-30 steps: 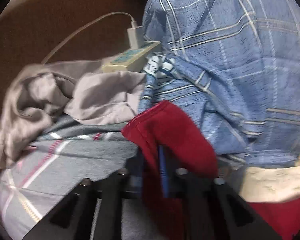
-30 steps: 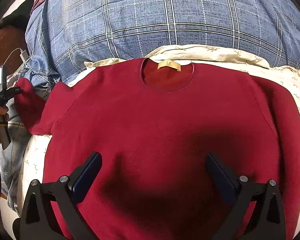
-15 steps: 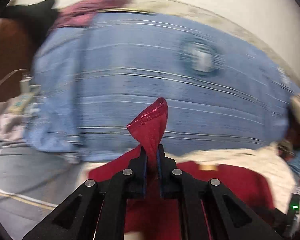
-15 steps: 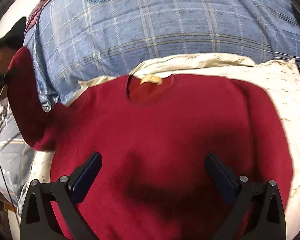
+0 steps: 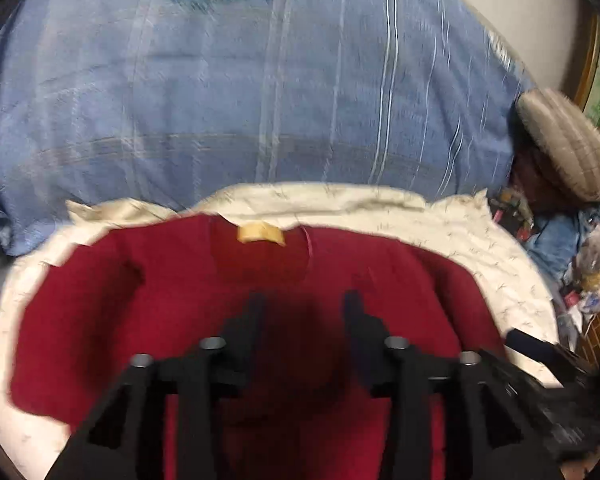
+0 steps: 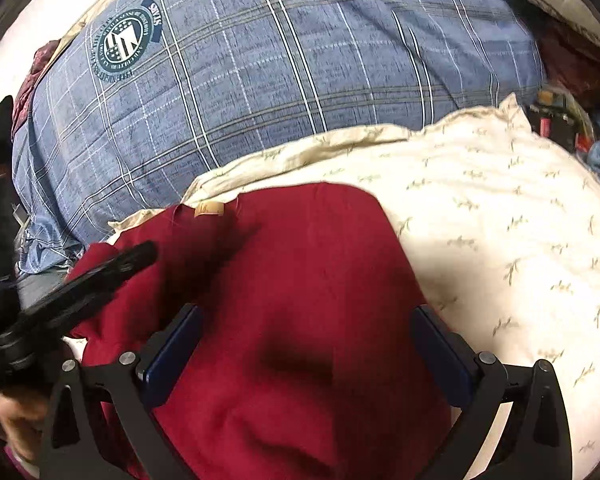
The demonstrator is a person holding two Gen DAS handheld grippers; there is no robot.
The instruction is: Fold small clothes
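Observation:
A dark red sweater (image 5: pixel 140 320) lies flat on a cream leaf-print sheet (image 5: pixel 480 248), its tan neck label (image 5: pixel 260 234) toward the far side. My left gripper (image 5: pixel 304 304) hovers over the chest just below the collar. Its jaws are opening, with no cloth pinched between them. In the right wrist view the sweater (image 6: pixel 308 264) has its left sleeve folded in over the body. My right gripper (image 6: pixel 306 320) stands wide open above the lower body, with nothing in it. The left gripper's finger (image 6: pixel 136 258) shows at the sweater's left shoulder.
A bulky blue plaid duvet (image 6: pixel 280 60) with a round crest lies just beyond the sheet. A striped pillow (image 5: pixel 564 144) and a heap of small clutter (image 5: pixel 592 264) sit at the far right. A person's hand (image 6: pixel 16 420) is at the lower left.
The left gripper carried the pinched red sleeve from the left side over onto the sweater's body, then opened and let it go. The right gripper shifted so the sweater sits further left in its view.

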